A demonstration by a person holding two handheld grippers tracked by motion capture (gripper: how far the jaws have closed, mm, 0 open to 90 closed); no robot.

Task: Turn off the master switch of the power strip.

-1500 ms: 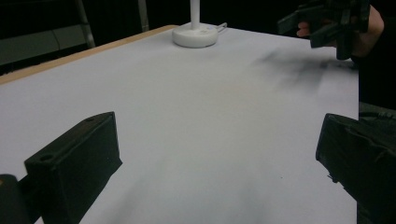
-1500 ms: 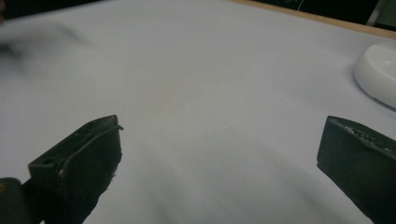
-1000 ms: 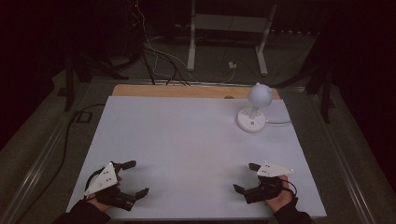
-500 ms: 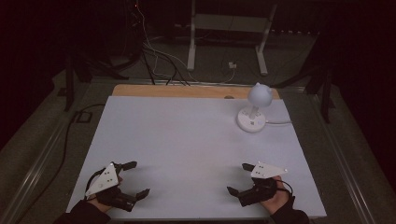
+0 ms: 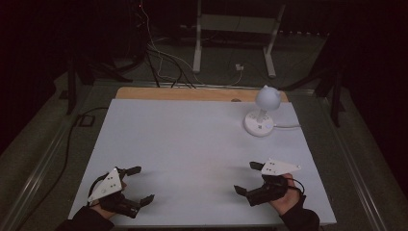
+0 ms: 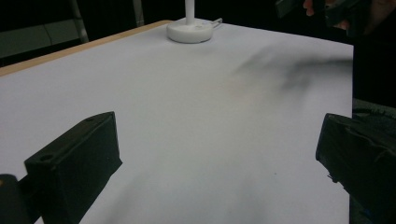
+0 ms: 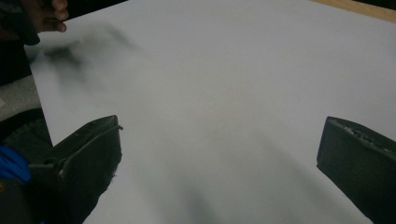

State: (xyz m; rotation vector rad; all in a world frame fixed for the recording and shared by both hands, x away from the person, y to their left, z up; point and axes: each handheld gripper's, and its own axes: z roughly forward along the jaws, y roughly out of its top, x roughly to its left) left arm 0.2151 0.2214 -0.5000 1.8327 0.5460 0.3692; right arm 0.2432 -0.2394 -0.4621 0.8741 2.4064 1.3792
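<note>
Both grippers are held wide open and empty at the near edge of the table (image 5: 192, 139): the left gripper (image 5: 135, 185) near the left corner, the right gripper (image 5: 248, 177) near the right. The lamp (image 5: 262, 113) stands far right, well apart from both. Since a second ago, the right gripper has been shifted slightly leftward; the left is unmoved, so no reach seems begun. The lamp's base (image 6: 190, 31) is shown in the left gripper view.
</note>
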